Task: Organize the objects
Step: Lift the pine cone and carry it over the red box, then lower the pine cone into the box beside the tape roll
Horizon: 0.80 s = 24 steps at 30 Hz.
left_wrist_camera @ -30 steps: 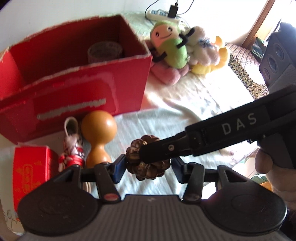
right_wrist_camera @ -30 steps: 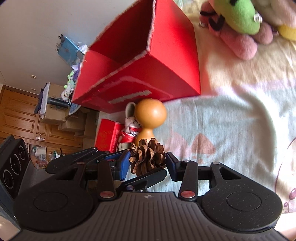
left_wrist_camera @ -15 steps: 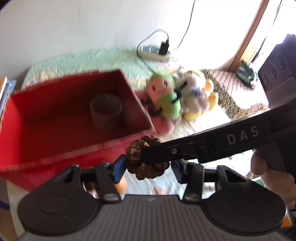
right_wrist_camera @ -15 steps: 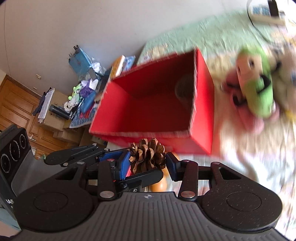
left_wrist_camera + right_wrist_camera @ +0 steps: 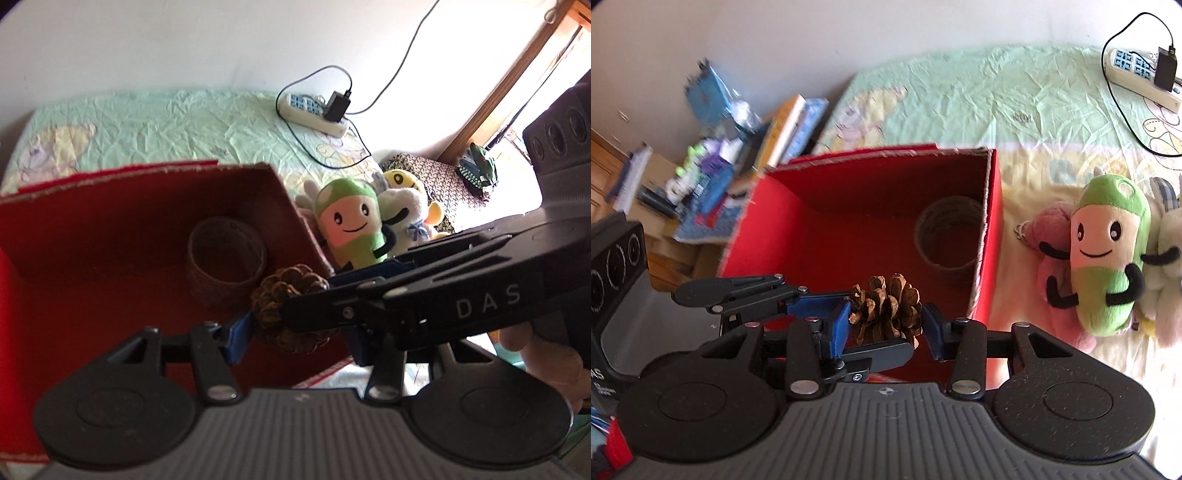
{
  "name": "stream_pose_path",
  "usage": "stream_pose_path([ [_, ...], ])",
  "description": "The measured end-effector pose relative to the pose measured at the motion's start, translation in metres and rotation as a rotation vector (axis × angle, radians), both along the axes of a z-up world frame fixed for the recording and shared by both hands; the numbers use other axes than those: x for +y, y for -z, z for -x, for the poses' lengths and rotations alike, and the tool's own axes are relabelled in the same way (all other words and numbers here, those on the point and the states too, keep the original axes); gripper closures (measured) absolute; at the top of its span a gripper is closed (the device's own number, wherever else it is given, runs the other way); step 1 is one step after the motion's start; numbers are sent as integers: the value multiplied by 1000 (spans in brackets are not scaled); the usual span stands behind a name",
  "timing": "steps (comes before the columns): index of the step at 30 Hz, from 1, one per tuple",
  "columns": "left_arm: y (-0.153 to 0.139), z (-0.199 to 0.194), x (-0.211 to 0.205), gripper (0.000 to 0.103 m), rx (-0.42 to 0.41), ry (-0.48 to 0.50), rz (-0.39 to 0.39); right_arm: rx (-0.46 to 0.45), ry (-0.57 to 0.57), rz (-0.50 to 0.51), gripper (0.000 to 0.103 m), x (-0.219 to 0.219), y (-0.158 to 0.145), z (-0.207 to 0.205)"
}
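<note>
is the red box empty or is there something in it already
Not empty. The red box stands open-topped, with one brown cylindrical cup in its far right corner; the rest of the visible floor looks bare.

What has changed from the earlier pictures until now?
Both grippers carried the pinecone up from beside the wooden toy to over the open red box. Unchanged: left gripper and right gripper both grip it; the woven cup sits in the box.
</note>
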State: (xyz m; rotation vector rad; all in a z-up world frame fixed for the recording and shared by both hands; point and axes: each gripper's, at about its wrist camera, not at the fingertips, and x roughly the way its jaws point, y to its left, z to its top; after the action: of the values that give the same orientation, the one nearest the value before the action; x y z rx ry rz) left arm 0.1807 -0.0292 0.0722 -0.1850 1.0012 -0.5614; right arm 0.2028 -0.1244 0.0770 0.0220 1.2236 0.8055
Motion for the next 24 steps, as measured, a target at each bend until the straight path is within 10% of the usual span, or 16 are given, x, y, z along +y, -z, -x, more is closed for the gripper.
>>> stream_pose_path([
  [24, 48, -19, 19, 51, 67, 67, -71, 48, -407, 522, 59, 97, 54, -17],
])
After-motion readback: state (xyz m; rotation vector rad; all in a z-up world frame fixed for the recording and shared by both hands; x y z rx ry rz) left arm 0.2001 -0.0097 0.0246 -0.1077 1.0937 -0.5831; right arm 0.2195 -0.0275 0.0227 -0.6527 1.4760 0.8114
